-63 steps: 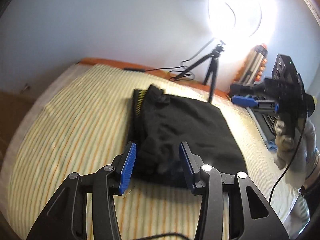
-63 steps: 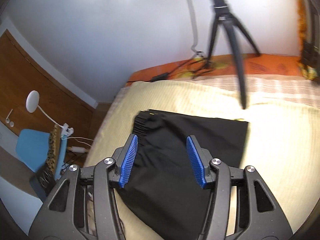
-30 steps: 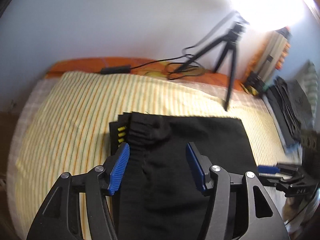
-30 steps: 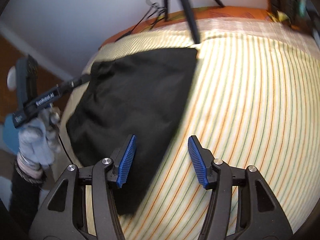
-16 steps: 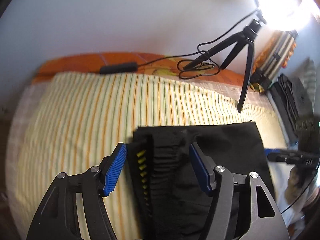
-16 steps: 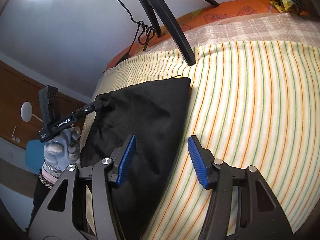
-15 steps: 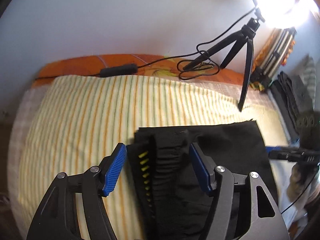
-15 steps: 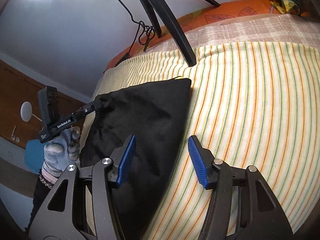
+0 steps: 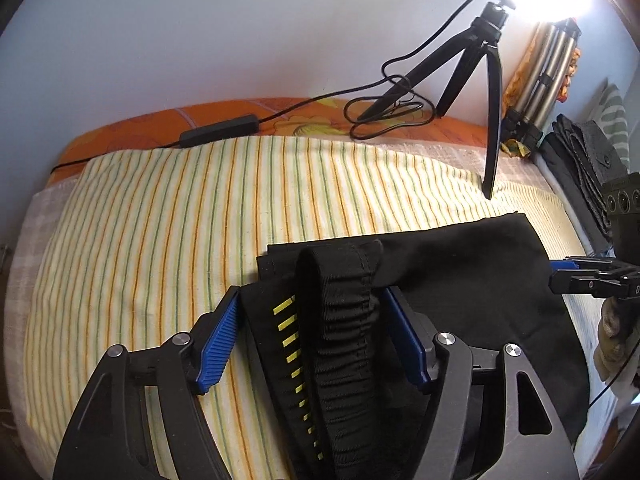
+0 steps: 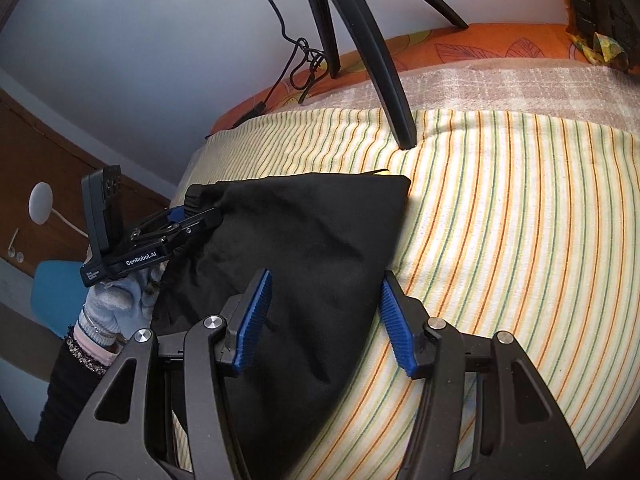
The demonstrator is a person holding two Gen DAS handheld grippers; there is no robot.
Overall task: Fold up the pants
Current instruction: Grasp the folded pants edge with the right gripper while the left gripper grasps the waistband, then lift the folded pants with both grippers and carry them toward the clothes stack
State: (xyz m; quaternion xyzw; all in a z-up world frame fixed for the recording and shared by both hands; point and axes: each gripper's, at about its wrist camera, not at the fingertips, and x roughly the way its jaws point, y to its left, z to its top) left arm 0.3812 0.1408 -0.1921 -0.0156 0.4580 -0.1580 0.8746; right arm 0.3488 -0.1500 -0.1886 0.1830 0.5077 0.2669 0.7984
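Note:
Black pants [image 9: 460,280] lie folded flat on a striped bed sheet [image 9: 160,220]. Their gathered elastic waistband [image 9: 340,340], beside a row of yellow marks, runs between the fingers of my left gripper [image 9: 312,300], which is open and low over it, pads not pressing. In the right wrist view the pants [image 10: 300,248] spread from the left gripper [image 10: 200,212] at their far left end to a straight edge. My right gripper [image 10: 326,280] is open astride that edge, one finger over black cloth, the other over the sheet. It also shows as the right gripper [image 9: 560,276] beside the pants.
A black tripod [image 9: 492,80] stands on the bed just beyond the pants, with a looped cable and black box [image 9: 218,134] on the orange border. Dark folded clothes [image 9: 580,168] are piled at the right. A gloved hand [image 10: 116,300] holds the left gripper; a blue chair [image 10: 56,296] stands off the bed.
My left gripper has sunk toward the waistband, rolled a little, and its jaws have widened around it. My right gripper has slid sideways so that the pants' edge lies between its fingers.

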